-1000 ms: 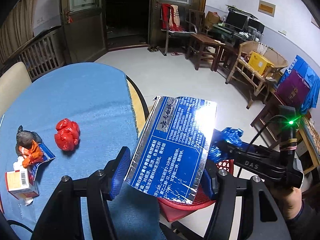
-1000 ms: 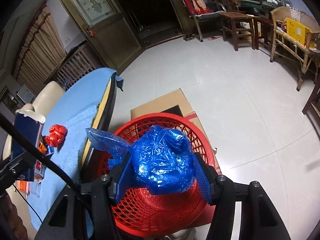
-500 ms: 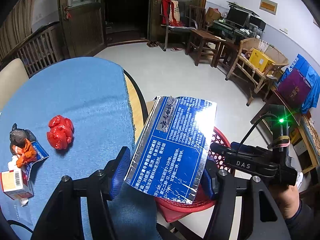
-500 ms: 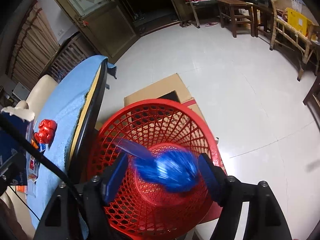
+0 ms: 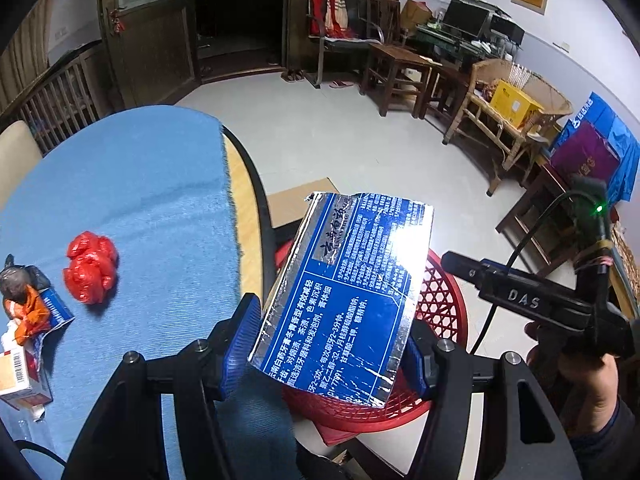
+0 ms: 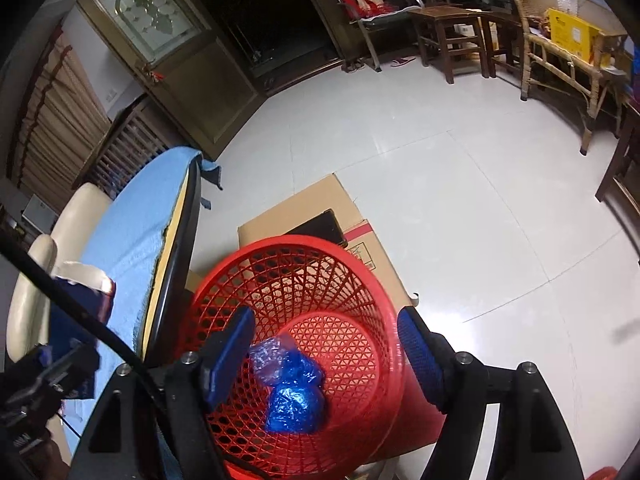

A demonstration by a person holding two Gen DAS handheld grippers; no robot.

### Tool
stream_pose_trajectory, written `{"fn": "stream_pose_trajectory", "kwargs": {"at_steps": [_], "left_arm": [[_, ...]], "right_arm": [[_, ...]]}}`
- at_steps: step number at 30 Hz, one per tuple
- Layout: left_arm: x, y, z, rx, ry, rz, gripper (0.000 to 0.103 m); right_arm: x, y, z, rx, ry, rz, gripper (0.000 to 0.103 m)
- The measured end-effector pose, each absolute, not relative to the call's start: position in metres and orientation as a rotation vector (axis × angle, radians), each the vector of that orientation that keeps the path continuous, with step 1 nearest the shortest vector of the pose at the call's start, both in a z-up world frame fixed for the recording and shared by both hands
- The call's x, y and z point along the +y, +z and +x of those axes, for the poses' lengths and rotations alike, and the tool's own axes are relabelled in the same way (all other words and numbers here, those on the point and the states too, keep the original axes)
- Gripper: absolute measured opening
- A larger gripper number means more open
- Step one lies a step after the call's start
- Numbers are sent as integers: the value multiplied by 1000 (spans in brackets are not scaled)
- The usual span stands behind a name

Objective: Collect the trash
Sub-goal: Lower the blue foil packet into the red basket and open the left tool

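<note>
Over the red basket (image 6: 304, 280), with your right gripper (image 6: 326, 354) released and empty, carry the box (image 5: 344, 296) clamped in your left gripper (image 5: 326, 344) above the rim before letting go.

The blue foil box (image 5: 348, 300) hides most of the red basket (image 5: 440, 304) in the left wrist view, and its small print is too fine to read. At the left edge, the white carton (image 5: 20, 376) on the tabletop (image 5: 152, 200) is cut off. In the right wrist view, the left tongs (image 6: 44, 376) are blurred and partly cropped.
</note>
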State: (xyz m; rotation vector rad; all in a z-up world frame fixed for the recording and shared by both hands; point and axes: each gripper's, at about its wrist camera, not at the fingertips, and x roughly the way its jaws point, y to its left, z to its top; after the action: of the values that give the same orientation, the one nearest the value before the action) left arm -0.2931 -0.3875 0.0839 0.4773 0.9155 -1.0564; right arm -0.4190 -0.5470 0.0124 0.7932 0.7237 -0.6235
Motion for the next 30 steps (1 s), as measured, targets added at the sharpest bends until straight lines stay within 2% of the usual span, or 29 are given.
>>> {"fn": "stream_pose_trajectory", "kwargs": {"at_steps": [30], "left_arm": [[-424,50,-311,912,-1052,629,65]], "right_arm": [[-566,73,-456,547,-667,803,77]]}}
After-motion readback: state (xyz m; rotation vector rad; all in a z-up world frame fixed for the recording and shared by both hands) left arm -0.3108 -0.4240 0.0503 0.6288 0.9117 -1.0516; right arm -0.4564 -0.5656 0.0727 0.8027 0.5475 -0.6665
